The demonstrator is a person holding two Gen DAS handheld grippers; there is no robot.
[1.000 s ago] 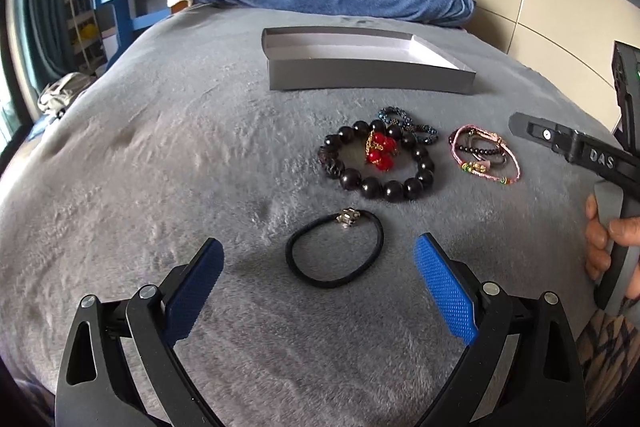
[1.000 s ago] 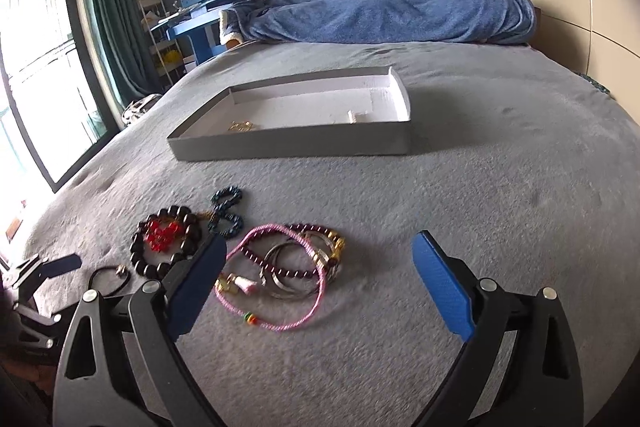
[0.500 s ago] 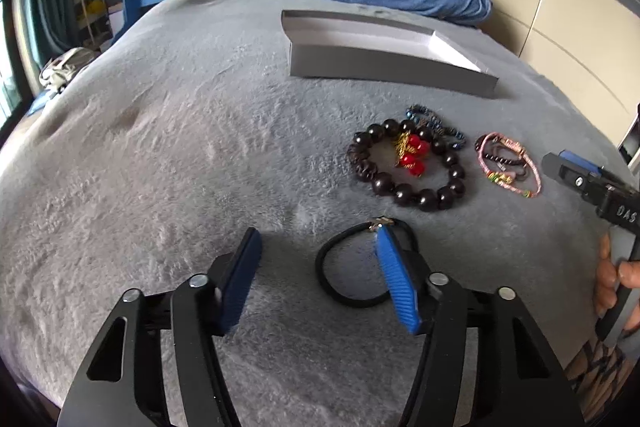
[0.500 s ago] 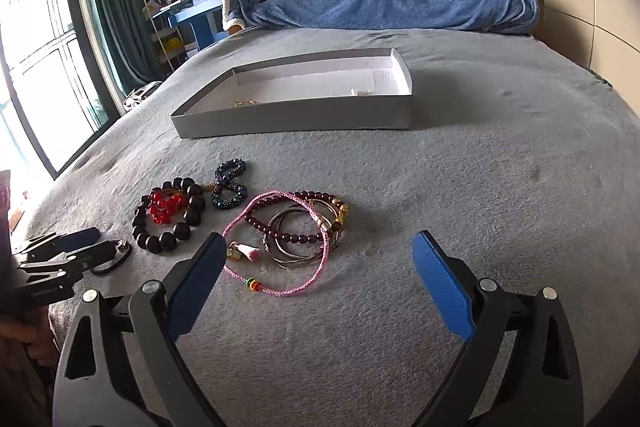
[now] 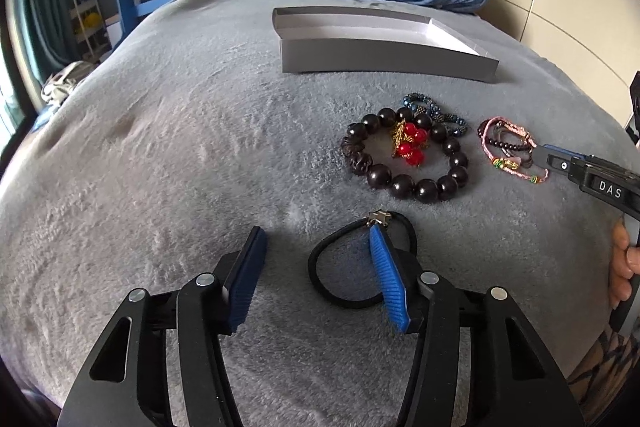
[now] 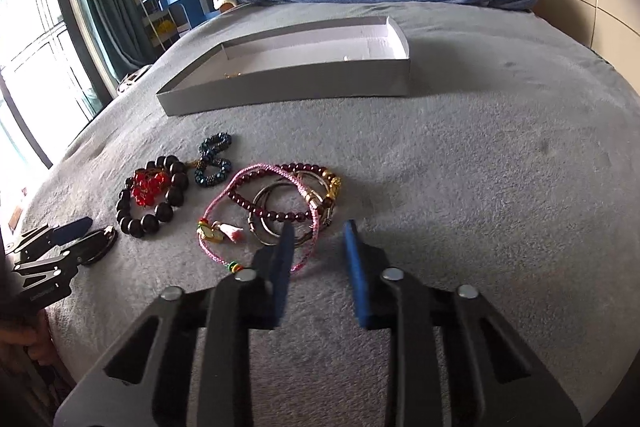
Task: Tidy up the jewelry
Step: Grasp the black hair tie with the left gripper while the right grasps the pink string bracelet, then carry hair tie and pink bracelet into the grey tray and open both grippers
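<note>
Only the right wrist view shows the grey box (image 6: 288,83) interior — small gold pieces on its floor. The left gripper (image 5: 316,251) is spread, its right finger inside the black hair tie (image 5: 360,263) loop. The right gripper (image 6: 320,239) is partly closed, gripping nothing — its left finger overlaps the pink cord bracelet (image 6: 256,211). The black bead bracelet (image 5: 404,155) lies between them on the blanket (image 5: 160,147).
</note>
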